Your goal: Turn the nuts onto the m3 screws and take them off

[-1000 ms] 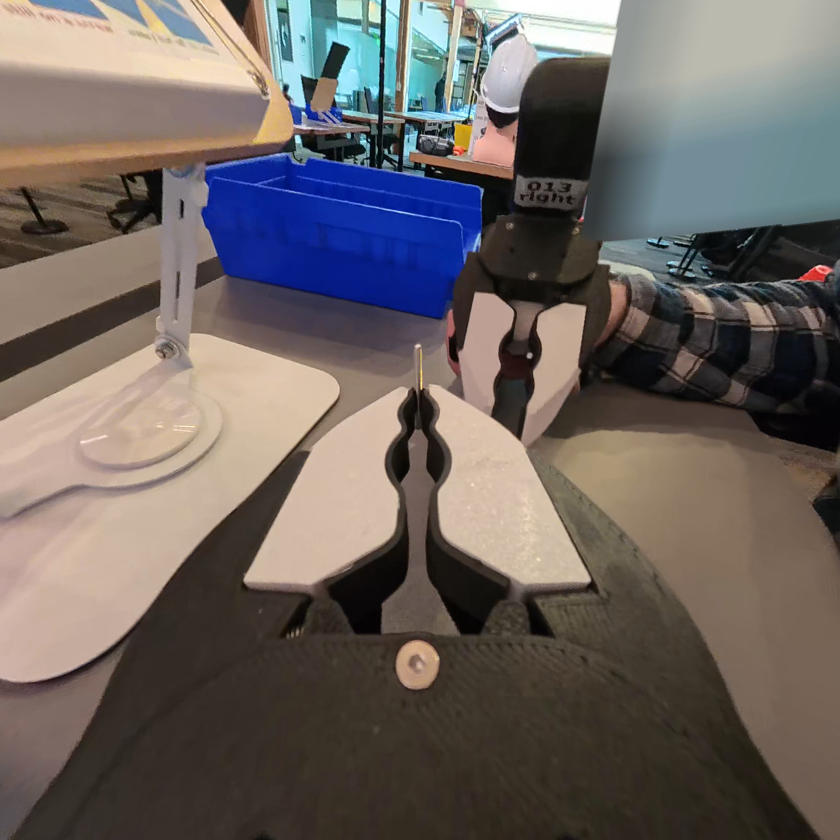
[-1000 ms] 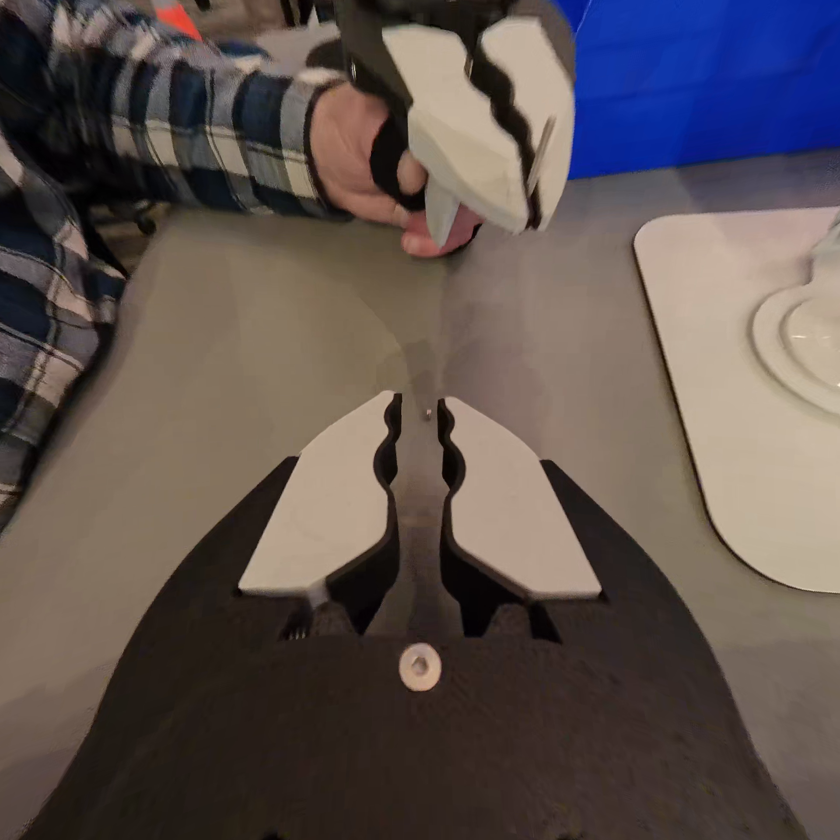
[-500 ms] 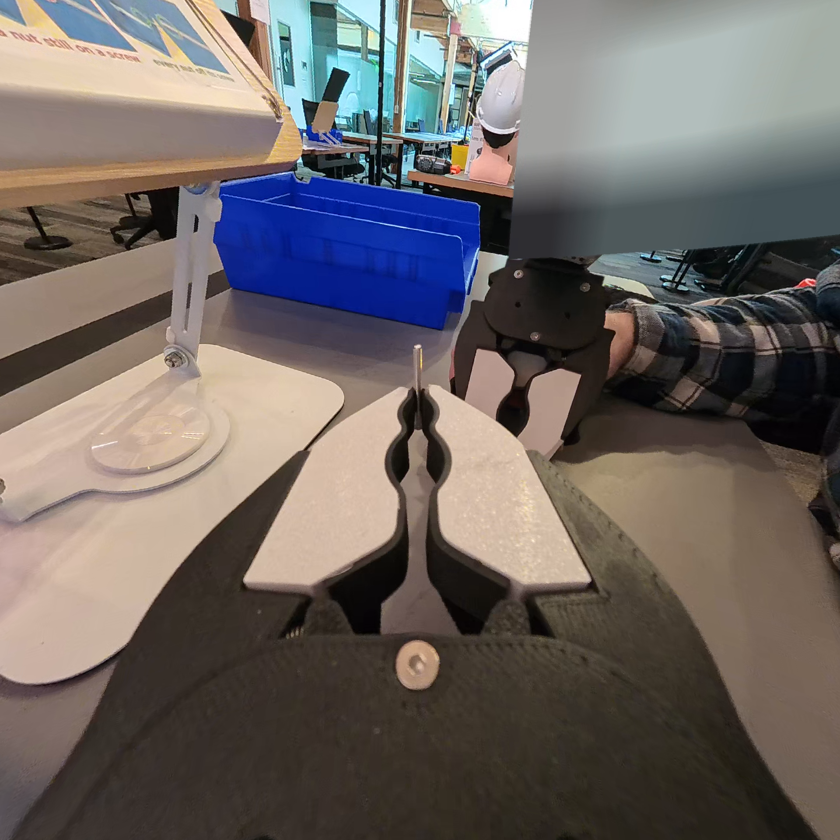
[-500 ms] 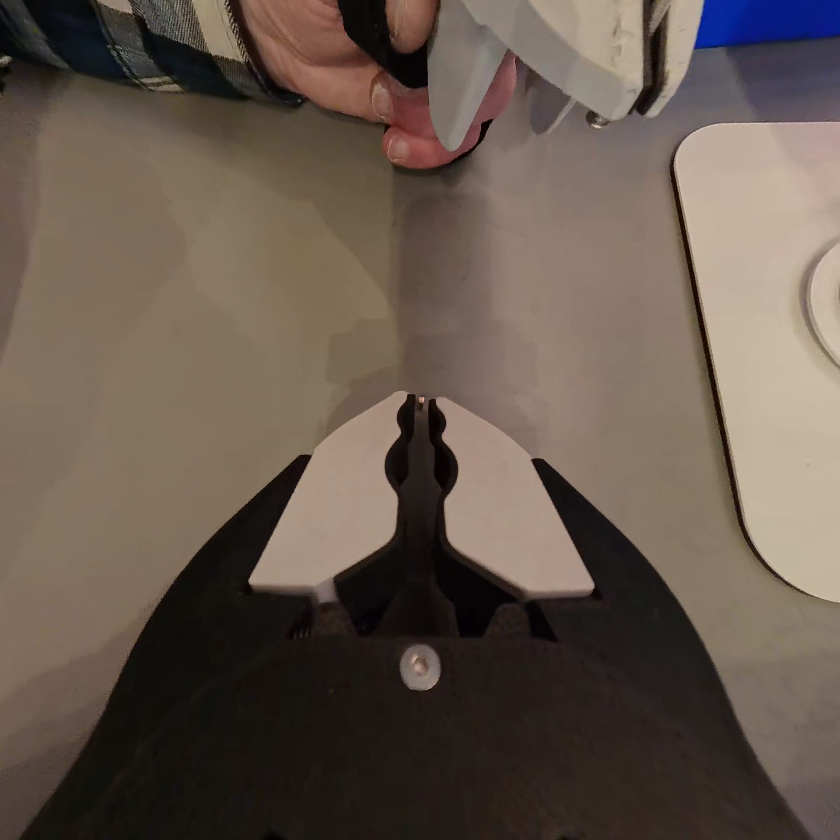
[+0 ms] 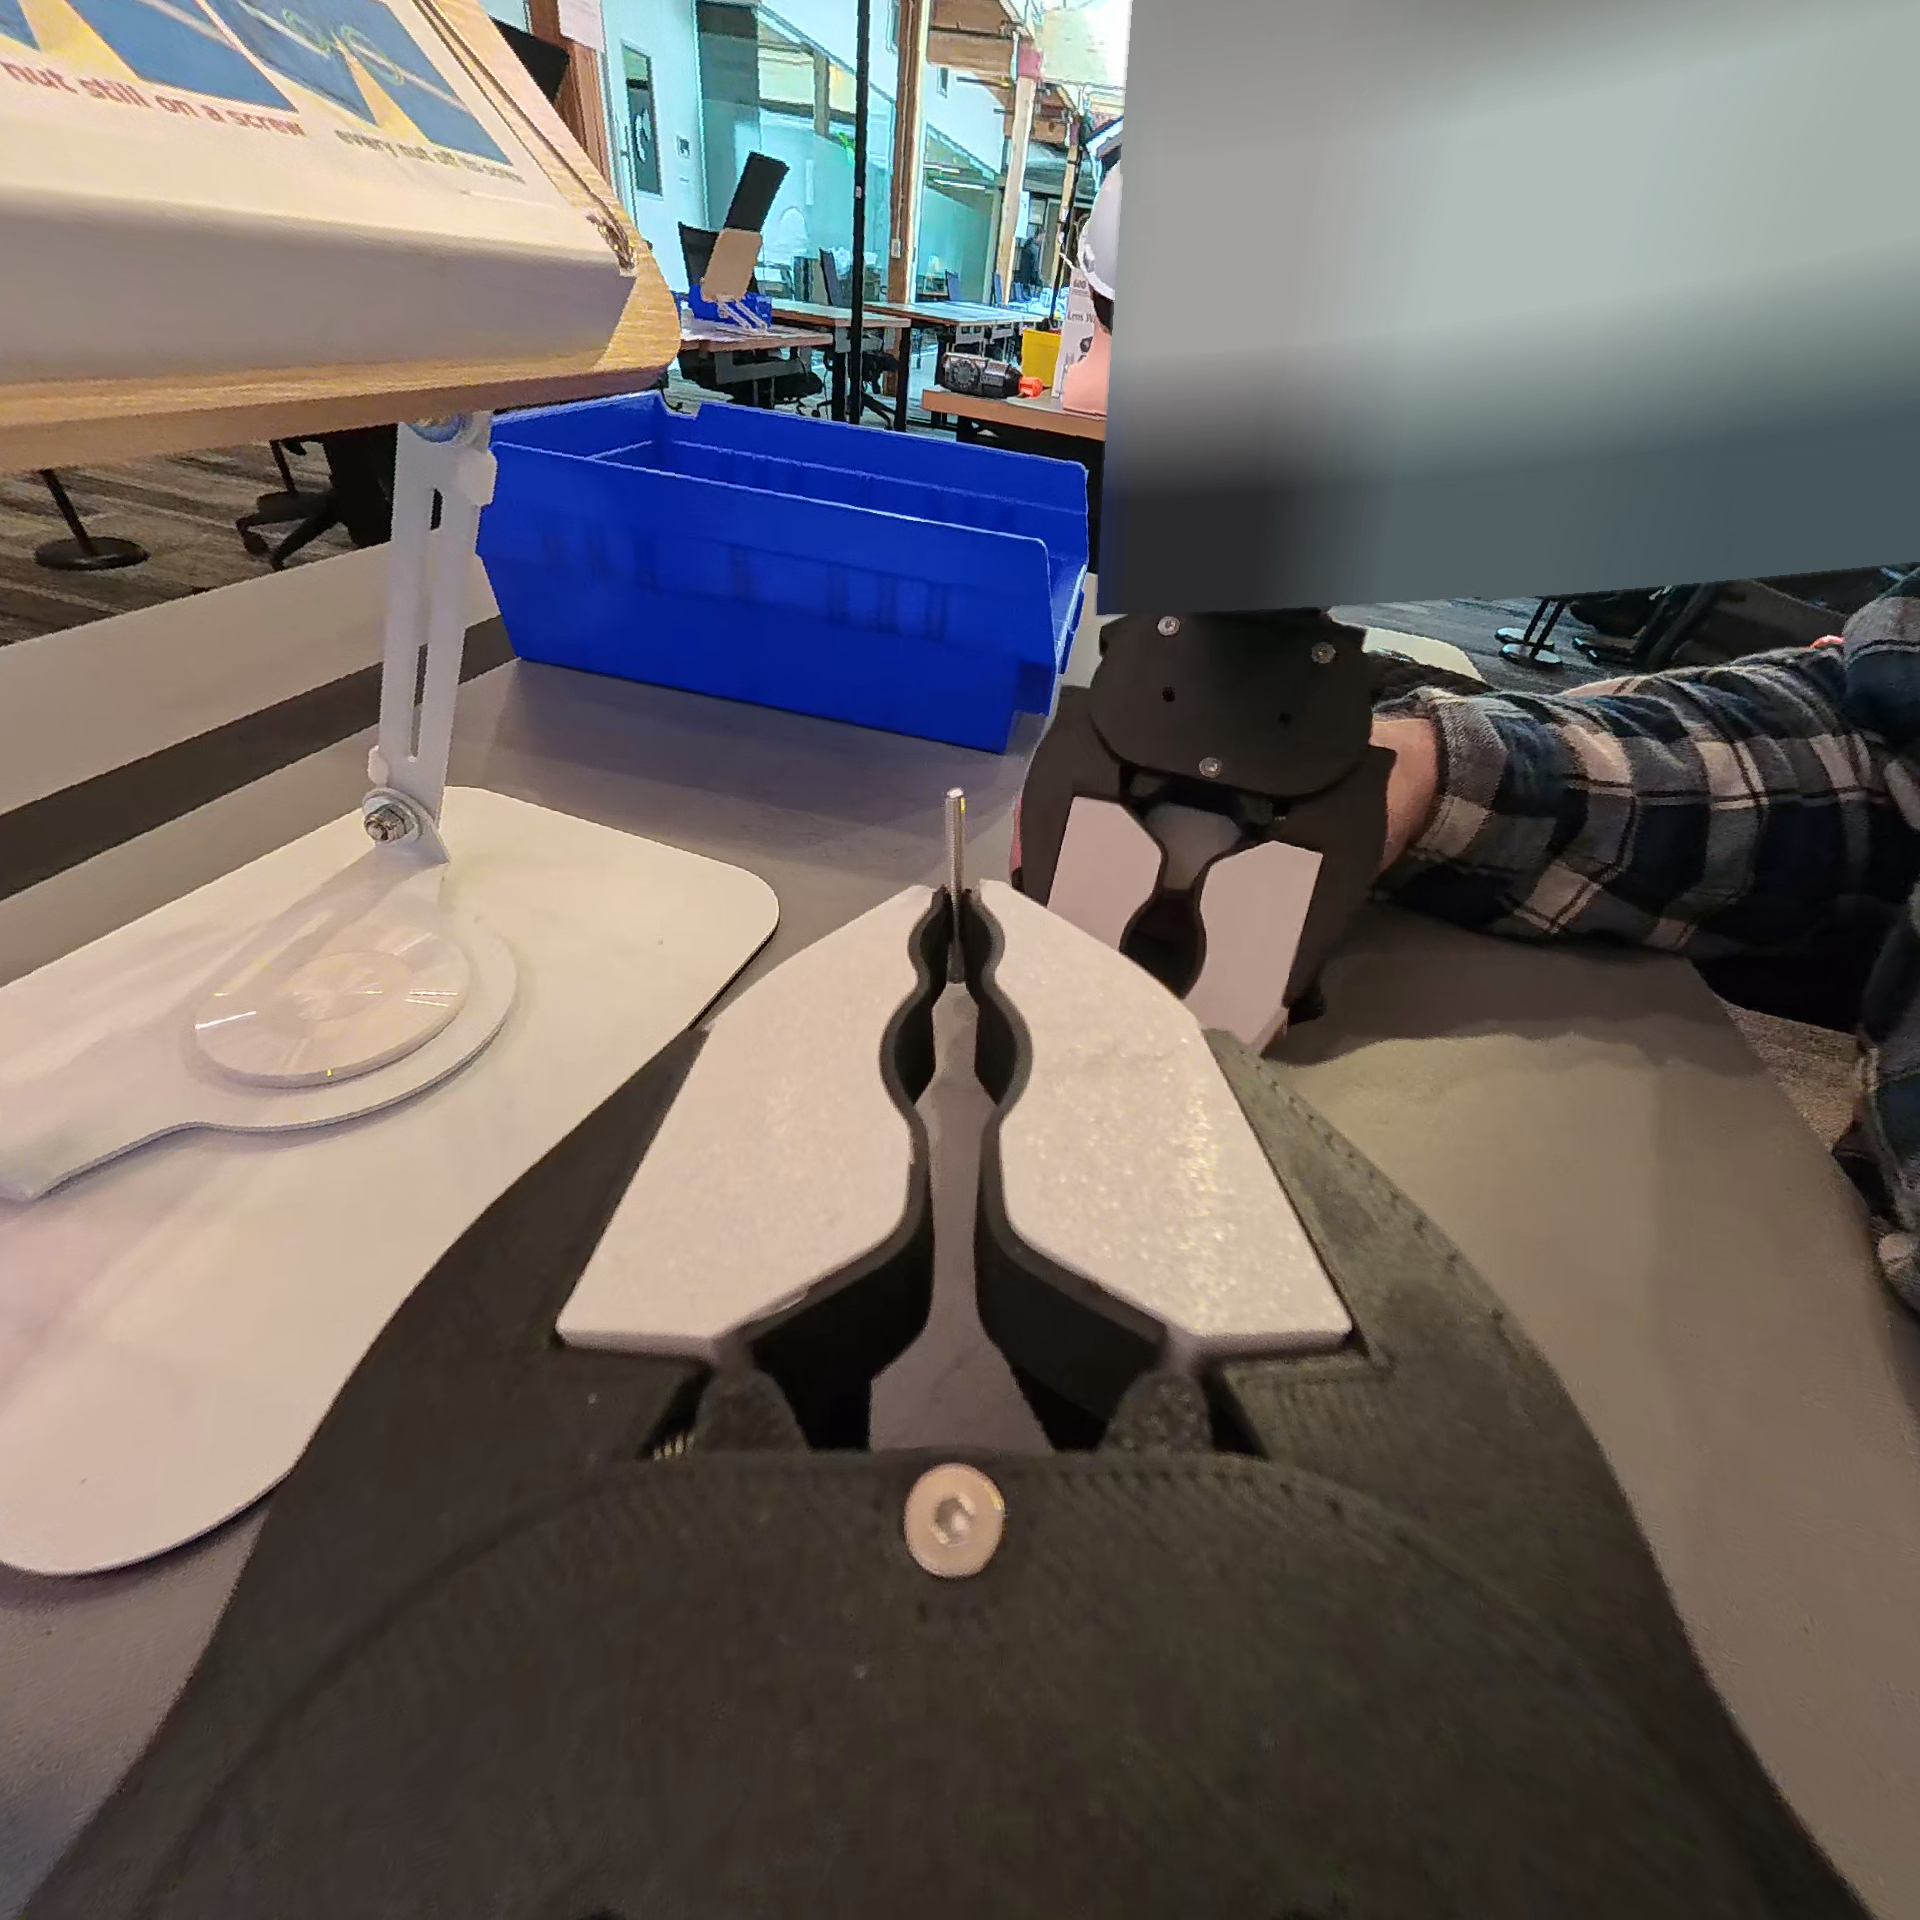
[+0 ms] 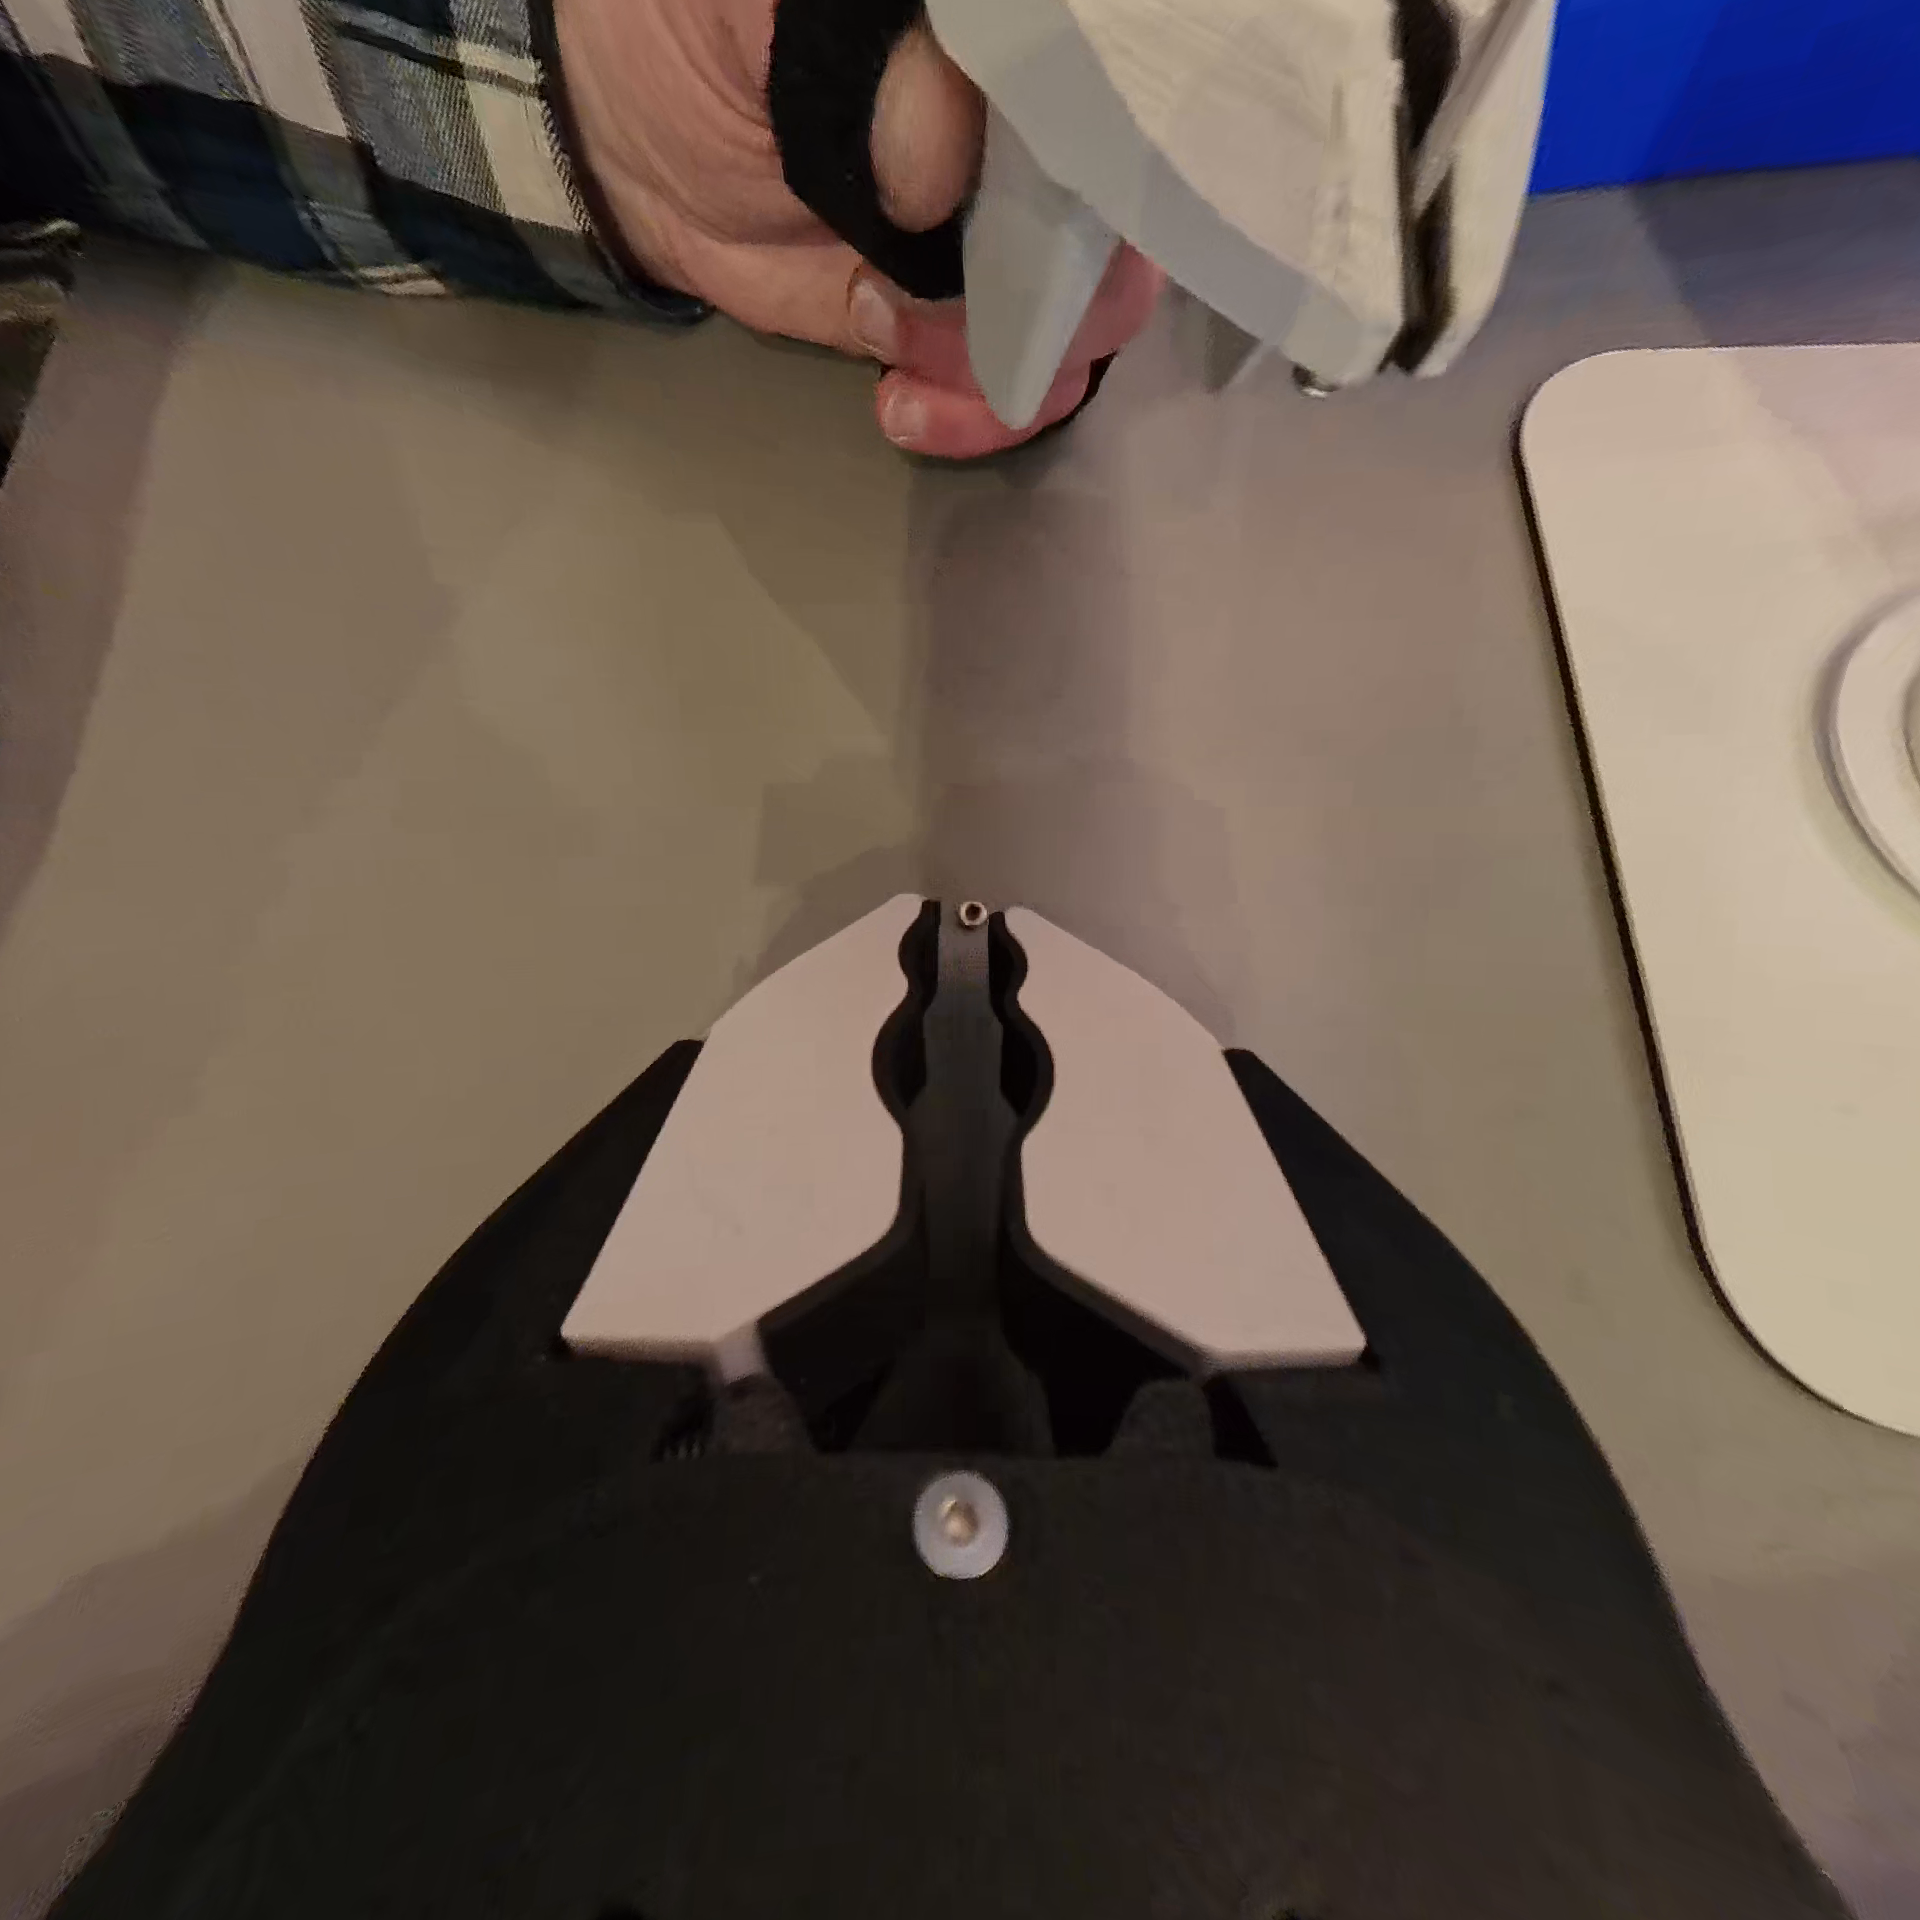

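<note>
Left wrist view has a big blurred patch hiding the top of the right gripper [image 5: 1195, 940]. The left gripper [image 5: 954, 902] pinches a thin silver threaded screw [image 5: 954, 852] that stands up straight, near a blue plastic bin [image 5: 769, 613]. The right gripper's tips stand slightly apart around a tiny silver nut [image 6: 971, 913] on the grey table [image 6: 520, 675]; whether they press it is hard to tell.

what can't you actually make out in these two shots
- Blue bin contents: left wrist view, hidden by its front wall.
- Screw lower end: left wrist view, buried between the left gripper fingers.
- Small nut at the right gripper tips: right wrist view, too small to tell whether both pads press it.
- Right gripper's upper body: left wrist view, covered by a blurred patch.
- White stand top board: cut off by the frame edge.
</note>
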